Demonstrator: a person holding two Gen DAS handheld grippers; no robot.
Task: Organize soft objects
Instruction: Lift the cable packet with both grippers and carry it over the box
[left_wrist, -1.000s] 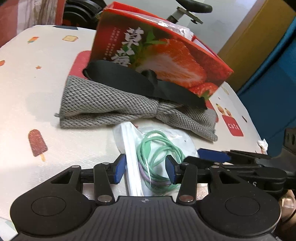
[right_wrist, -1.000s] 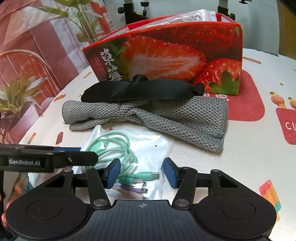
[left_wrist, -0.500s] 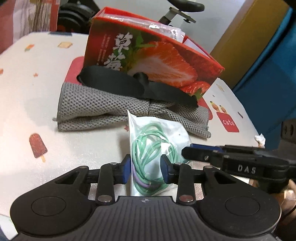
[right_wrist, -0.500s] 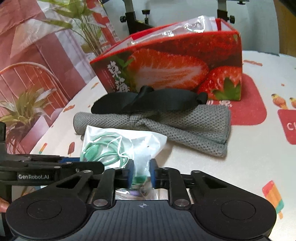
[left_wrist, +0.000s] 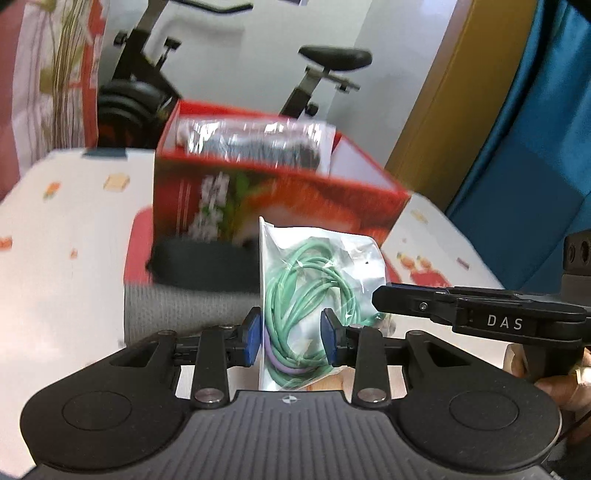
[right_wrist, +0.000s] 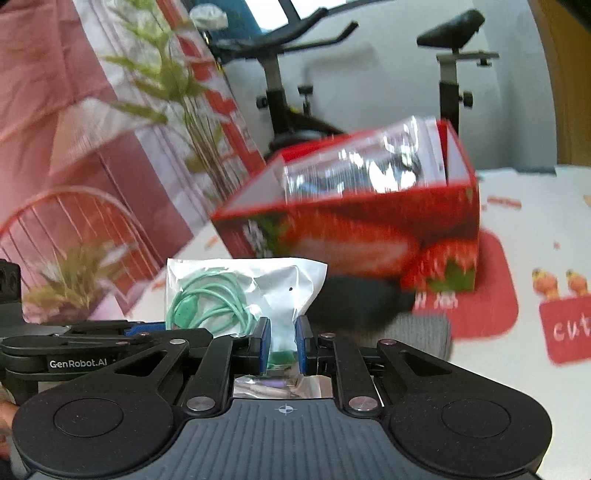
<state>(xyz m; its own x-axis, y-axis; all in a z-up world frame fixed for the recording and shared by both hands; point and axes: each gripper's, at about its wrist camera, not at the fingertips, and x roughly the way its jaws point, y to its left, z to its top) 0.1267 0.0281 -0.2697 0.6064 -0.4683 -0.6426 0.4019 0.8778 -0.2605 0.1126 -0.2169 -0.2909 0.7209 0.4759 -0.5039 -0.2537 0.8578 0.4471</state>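
A clear plastic bag (left_wrist: 317, 280) with a coiled green cable inside hangs in the air between both grippers. My left gripper (left_wrist: 291, 338) is shut on the bag's near end, its blue pads pressing the cable bundle. The right gripper (right_wrist: 281, 345) pinches the same bag (right_wrist: 258, 291) at another edge, and its black arm (left_wrist: 476, 317) reaches in from the right of the left wrist view. Behind stands a red strawberry box (left_wrist: 280, 192) with a shiny plastic-wrapped item (left_wrist: 255, 142) in it. In front of the box, a black strap (left_wrist: 199, 267) rests on a folded grey knit cloth (left_wrist: 177, 314).
The table has a white printed cover (left_wrist: 66, 236) with red patches (right_wrist: 491, 288). An exercise bike (left_wrist: 321, 74) stands behind the table, with patterned curtains (right_wrist: 92, 147) to the left. A blue curtain (left_wrist: 535, 129) hangs on the right. A hand (left_wrist: 554, 373) holds the right gripper.
Both grippers closed on the cable bag and lifted it off the table. The cameras rose and now look over the box's open top.
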